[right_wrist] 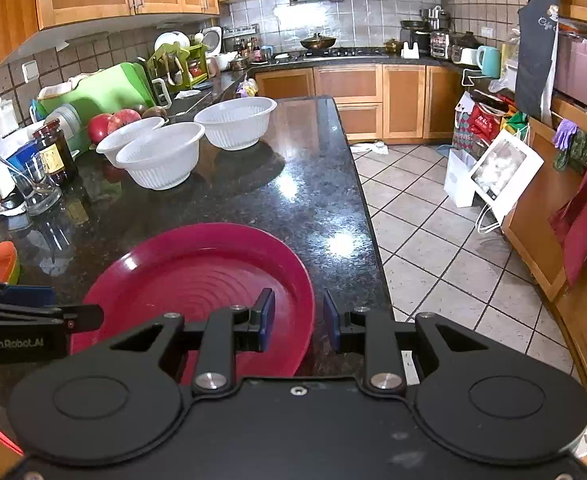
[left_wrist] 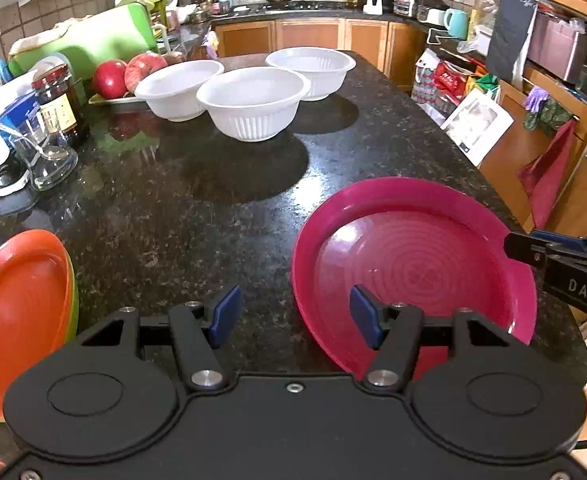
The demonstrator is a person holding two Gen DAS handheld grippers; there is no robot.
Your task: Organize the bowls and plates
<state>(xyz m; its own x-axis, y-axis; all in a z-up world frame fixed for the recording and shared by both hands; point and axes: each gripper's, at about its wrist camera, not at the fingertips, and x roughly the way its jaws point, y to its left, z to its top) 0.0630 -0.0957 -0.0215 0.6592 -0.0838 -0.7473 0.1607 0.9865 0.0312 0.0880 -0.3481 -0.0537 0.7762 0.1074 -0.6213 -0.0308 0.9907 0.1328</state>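
A magenta plate [left_wrist: 413,256] lies on the dark granite counter [left_wrist: 213,208] near its front right corner; it also shows in the right wrist view [right_wrist: 197,272]. My left gripper [left_wrist: 295,316] is open and empty, its right finger over the plate's left rim. My right gripper [right_wrist: 298,320] is open with its jaws astride the plate's right rim; it shows at the plate's right edge in the left wrist view [left_wrist: 533,250]. An orange plate [left_wrist: 17,312] lies on a green one at the front left. Three white bowls [left_wrist: 253,100] stand further back.
Jars and a glass [left_wrist: 49,156] crowd the counter's left side, with red fruit [left_wrist: 109,78] and a green board [left_wrist: 93,40] behind. The counter's right edge [right_wrist: 369,216] drops to a tiled floor with bags and boxes [right_wrist: 493,172].
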